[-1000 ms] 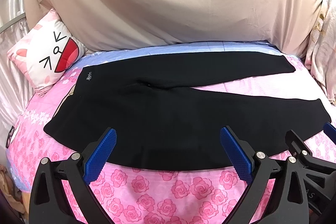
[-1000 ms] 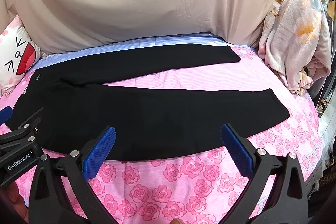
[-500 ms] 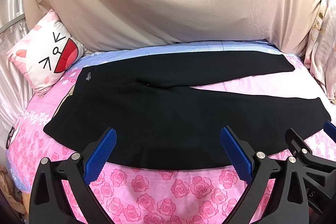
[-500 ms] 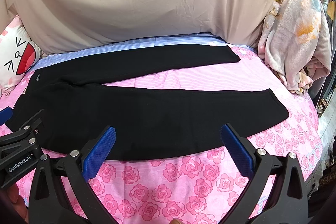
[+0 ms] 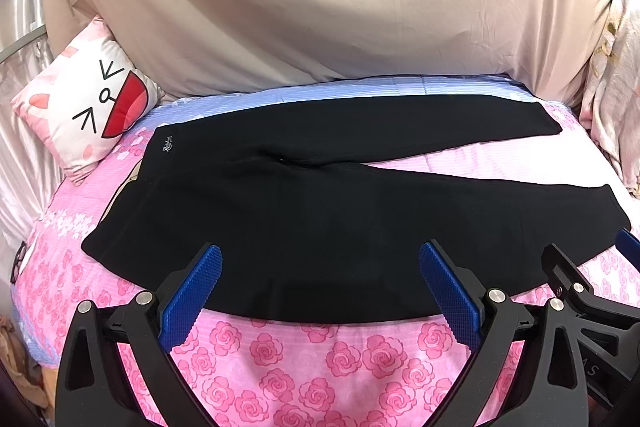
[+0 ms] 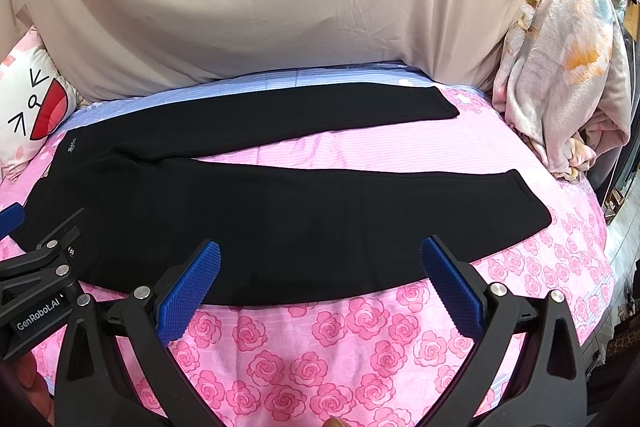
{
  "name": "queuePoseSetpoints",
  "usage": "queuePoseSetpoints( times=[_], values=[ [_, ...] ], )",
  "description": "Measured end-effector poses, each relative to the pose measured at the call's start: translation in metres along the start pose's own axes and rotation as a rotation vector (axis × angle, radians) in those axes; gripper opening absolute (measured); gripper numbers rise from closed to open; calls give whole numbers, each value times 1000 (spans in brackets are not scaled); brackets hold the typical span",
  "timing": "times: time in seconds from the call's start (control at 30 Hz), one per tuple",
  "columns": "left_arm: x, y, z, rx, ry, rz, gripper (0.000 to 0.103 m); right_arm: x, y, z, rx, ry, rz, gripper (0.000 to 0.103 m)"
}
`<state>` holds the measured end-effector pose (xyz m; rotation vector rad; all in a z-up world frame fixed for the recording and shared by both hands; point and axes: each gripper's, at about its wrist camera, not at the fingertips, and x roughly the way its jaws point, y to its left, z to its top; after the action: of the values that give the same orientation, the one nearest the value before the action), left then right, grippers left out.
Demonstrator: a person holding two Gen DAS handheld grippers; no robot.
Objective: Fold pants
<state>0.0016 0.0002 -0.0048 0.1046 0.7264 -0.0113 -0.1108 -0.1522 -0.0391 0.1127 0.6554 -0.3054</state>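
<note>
Black pants (image 5: 320,211) (image 6: 260,211) lie flat on the pink rose bedspread (image 5: 320,359), waistband at the left with a small white logo (image 5: 167,143), both legs spread out to the right. My left gripper (image 5: 320,279) hovers open above the near edge of the nearer leg, close to the hip, holding nothing. My right gripper (image 6: 320,275) is open too, over the same near edge further toward the knee. Each gripper shows at the side of the other's view, side by side.
A cat-face pillow (image 5: 86,107) leans at the far left. A beige sheet (image 5: 320,7) covers the back wall. A crumpled floral blanket (image 6: 560,75) is heaped at the bed's right end. The bed edge drops off at the right (image 6: 600,267).
Both grippers drifted very slightly; the pants lie as before and both grippers stay open.
</note>
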Motion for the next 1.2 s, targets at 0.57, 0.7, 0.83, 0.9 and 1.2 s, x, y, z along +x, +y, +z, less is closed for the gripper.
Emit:
queuePoseSetpoints(
  times=[0.57, 0.7, 0.83, 0.9, 1.2],
  values=[
    [9, 0, -1, -2, 20, 7, 97, 9, -1, 0, -8, 18, 28, 98],
    [14, 1, 0, -2, 30, 10, 97, 13, 1, 1, -25, 21, 36, 98],
    [22, 0, 3, 2, 42, 15, 97, 19, -2, 5, -16, 30, 33, 98],
    [24, -1, 4, 4, 46, 13, 97, 22, -4, 6, -13, 35, 22, 98],
    [38, 23, 23, -21, 23, -72, 97, 44, -57, 31, 32, -41, -25, 98]
  ],
)
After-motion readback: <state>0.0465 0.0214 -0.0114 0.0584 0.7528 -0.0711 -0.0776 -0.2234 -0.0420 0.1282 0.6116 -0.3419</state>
